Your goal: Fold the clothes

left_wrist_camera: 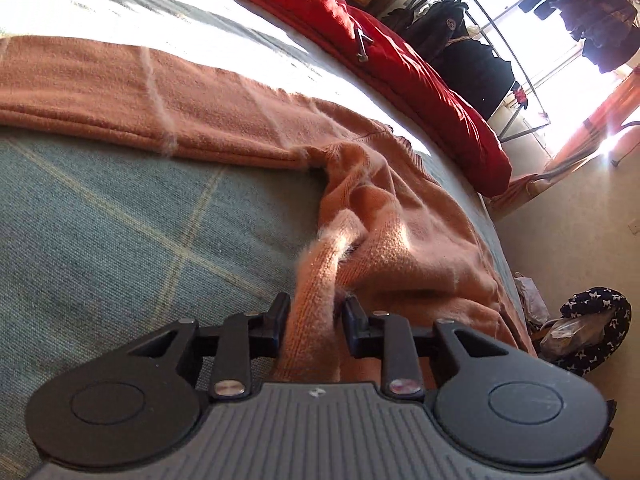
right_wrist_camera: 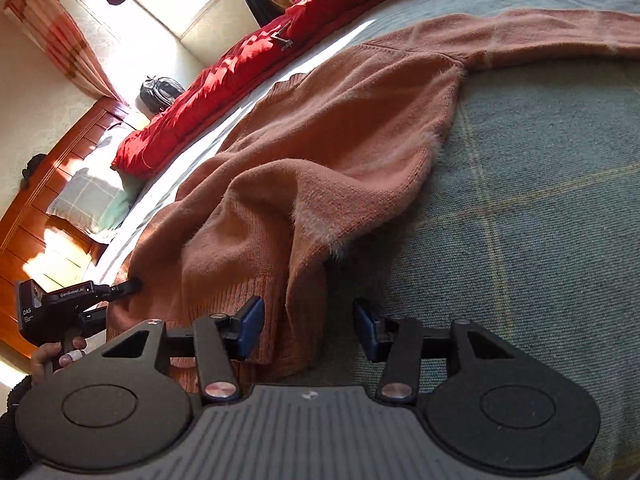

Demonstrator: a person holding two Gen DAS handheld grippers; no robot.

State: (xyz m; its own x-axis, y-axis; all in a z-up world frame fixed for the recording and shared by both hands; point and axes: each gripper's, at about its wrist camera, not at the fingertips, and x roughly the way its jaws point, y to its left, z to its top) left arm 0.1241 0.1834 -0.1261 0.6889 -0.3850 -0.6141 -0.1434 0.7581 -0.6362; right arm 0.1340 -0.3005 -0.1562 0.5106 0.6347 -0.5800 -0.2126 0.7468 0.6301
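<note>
An orange fuzzy sweater [left_wrist_camera: 240, 120] [right_wrist_camera: 340, 120] lies spread on a grey-green plaid bedspread [left_wrist_camera: 120, 220] [right_wrist_camera: 520, 240], one sleeve stretched out flat. In the left wrist view a raised fold of the sweater runs between the fingers of my left gripper [left_wrist_camera: 316, 320]. A thin gap shows at the right finger, so the jaws stand open around the fold. The right wrist view shows that left gripper [right_wrist_camera: 130, 285] at the sweater's far hem, held by a hand [right_wrist_camera: 52, 360]. My right gripper [right_wrist_camera: 308, 328] is open low over the ribbed hem, which lies by its left pad [right_wrist_camera: 252, 328].
A red duvet [left_wrist_camera: 400, 72] [right_wrist_camera: 240, 68] is bunched along the bed's far side. A pillow [right_wrist_camera: 88, 196] leans on the wooden headboard [right_wrist_camera: 40, 200]. Beyond the bed edge are carpet [left_wrist_camera: 580, 220], a star-patterned item [left_wrist_camera: 600, 320] and a rack of dark clothes [left_wrist_camera: 472, 52].
</note>
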